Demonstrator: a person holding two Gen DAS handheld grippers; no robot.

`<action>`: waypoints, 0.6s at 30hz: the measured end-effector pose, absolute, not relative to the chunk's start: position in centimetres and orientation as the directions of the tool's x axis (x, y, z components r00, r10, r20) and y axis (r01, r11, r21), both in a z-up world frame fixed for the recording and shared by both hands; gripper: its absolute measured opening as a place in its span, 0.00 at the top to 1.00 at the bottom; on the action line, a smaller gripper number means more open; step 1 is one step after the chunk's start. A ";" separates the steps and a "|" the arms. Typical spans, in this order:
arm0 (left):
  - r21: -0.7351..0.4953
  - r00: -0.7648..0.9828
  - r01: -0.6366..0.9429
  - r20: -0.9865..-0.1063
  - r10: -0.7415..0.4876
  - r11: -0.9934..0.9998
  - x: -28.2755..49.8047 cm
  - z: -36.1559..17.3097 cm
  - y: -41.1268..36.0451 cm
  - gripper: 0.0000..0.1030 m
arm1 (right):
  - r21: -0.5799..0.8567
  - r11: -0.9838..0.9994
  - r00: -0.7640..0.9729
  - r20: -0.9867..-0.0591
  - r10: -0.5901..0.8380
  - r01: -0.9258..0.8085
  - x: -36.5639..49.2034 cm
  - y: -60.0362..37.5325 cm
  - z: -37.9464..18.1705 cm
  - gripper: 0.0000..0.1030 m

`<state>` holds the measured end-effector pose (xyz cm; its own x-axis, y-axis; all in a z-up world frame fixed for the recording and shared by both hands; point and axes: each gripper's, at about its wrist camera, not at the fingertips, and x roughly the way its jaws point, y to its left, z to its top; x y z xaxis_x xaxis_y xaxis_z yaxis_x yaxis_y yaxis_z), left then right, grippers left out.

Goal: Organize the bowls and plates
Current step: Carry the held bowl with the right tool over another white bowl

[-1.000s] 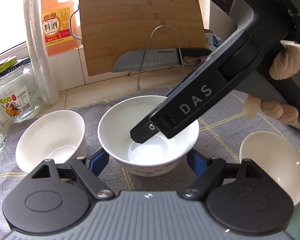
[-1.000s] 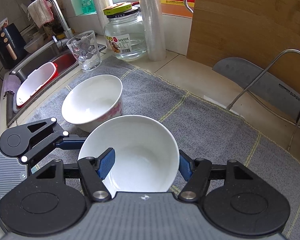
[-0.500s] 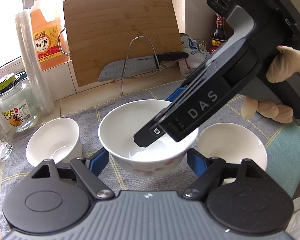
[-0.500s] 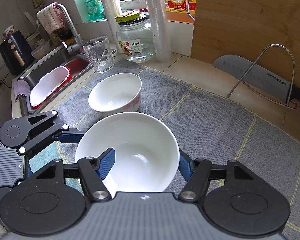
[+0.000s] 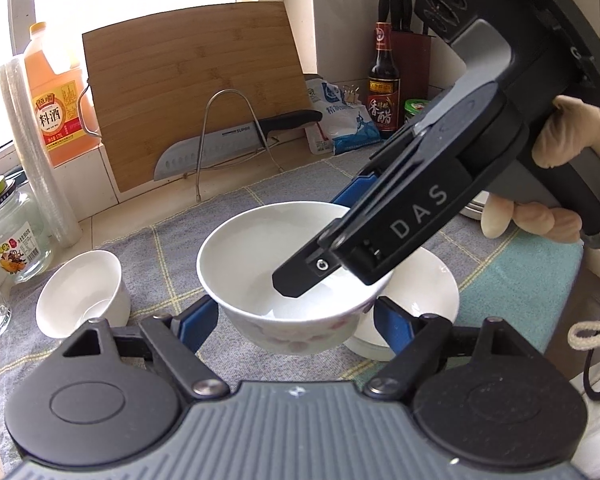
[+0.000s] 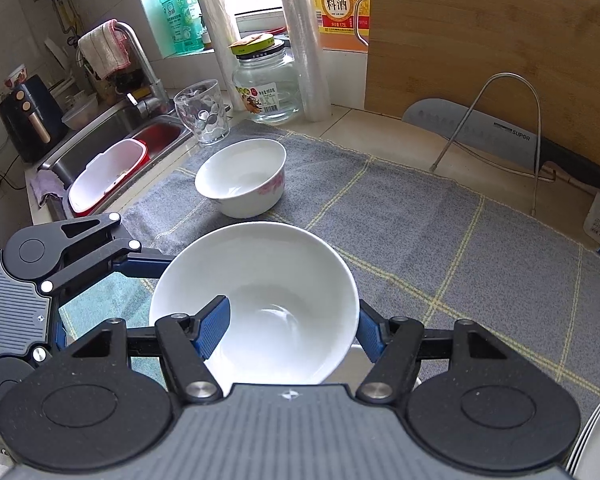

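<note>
A white bowl with pink flowers (image 5: 288, 280) is lifted above the grey mat (image 5: 172, 256). My right gripper (image 6: 288, 328) is shut on its rim, one blue finger (image 6: 214, 326) inside and one outside. My left gripper (image 5: 296, 320) straddles the same bowl from below; its blue fingers (image 5: 198, 318) stand just clear of the wall. The bowl shows in the right wrist view (image 6: 256, 304) too. A second white bowl (image 5: 416, 292) sits right under the held one. A third bowl (image 5: 80, 292) stands at the left, also seen in the right wrist view (image 6: 242, 176).
A bamboo cutting board (image 5: 196, 84), a knife on a wire stand (image 5: 236, 138), a cooking-wine jug (image 5: 56, 92), a glass jar (image 5: 10, 232) and sauce bottles (image 5: 384, 80) line the back. A glass tumbler (image 6: 202, 116) and the sink (image 6: 112, 152) lie left. Stacked plates (image 6: 596, 432) sit at the right.
Both grippers carried the flowered bowl up and to the right; it now hangs over the second white bowl. The third bowl has fallen behind to the left.
</note>
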<state>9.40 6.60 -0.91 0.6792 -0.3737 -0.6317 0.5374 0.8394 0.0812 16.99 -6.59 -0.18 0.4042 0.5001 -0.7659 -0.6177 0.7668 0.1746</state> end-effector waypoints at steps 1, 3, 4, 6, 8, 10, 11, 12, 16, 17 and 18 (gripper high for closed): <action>0.080 0.677 0.543 -0.631 -0.379 0.836 9.3 -0.8 6.5 0.18 | 0.174 0.770 0.409 -0.765 0.498 -0.613 16.6 -6.9 -0.1 0.30; 0.076 0.671 0.558 -0.627 -0.396 0.826 9.1 -0.7 6.1 0.18 | 0.171 0.779 0.420 -0.762 0.493 -0.604 16.1 -7.5 0.1 0.30; 0.075 0.669 0.565 -0.625 -0.402 0.822 9.0 -0.6 5.9 0.18 | 0.171 0.783 0.425 -0.761 0.490 -0.598 15.9 -7.8 0.1 0.30; 0.073 0.663 0.579 -0.621 -0.417 0.812 8.9 -0.6 5.5 0.18 | 0.166 0.794 0.438 -0.759 0.481 -0.585 15.5 -8.4 0.3 0.30; 0.070 0.657 0.593 -0.619 -0.432 0.802 9.0 -0.6 5.1 0.18 | 0.158 0.804 0.451 -0.759 0.470 -0.573 15.2 -8.9 0.4 0.30; 0.066 0.649 0.606 -0.618 -0.445 0.793 9.1 -0.7 4.6 0.18 | 0.151 0.817 0.464 -0.759 0.457 -0.557 14.9 -9.6 0.5 0.30; 0.064 0.644 0.613 -0.617 -0.452 0.787 9.0 -0.7 4.4 0.18 | 0.149 0.822 0.469 -0.759 0.451 -0.550 14.8 -9.9 0.5 0.30; 0.061 0.639 0.621 -0.617 -0.460 0.781 9.1 -0.9 4.2 0.18 | 0.147 0.827 0.473 -0.760 0.446 -0.543 14.7 -10.1 0.5 0.30; 0.048 0.617 0.644 -0.623 -0.481 0.763 9.3 -1.4 3.4 0.18 | 0.144 0.846 0.487 -0.763 0.425 -0.514 14.2 -11.3 0.3 0.30; 0.045 0.611 0.649 -0.626 -0.485 0.760 9.3 -1.5 3.3 0.18 | 0.144 0.848 0.487 -0.764 0.422 -0.509 14.2 -11.4 0.2 0.30; 0.042 0.607 0.652 -0.628 -0.488 0.757 9.4 -1.6 3.1 0.18 | 0.144 0.852 0.489 -0.766 0.418 -0.503 14.1 -11.6 0.1 0.30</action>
<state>9.40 3.14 -1.61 0.6069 -0.4878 -0.6275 0.6518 0.7572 0.0418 14.08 -11.61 0.14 0.4887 0.4176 -0.7660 -0.5032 0.8522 0.1436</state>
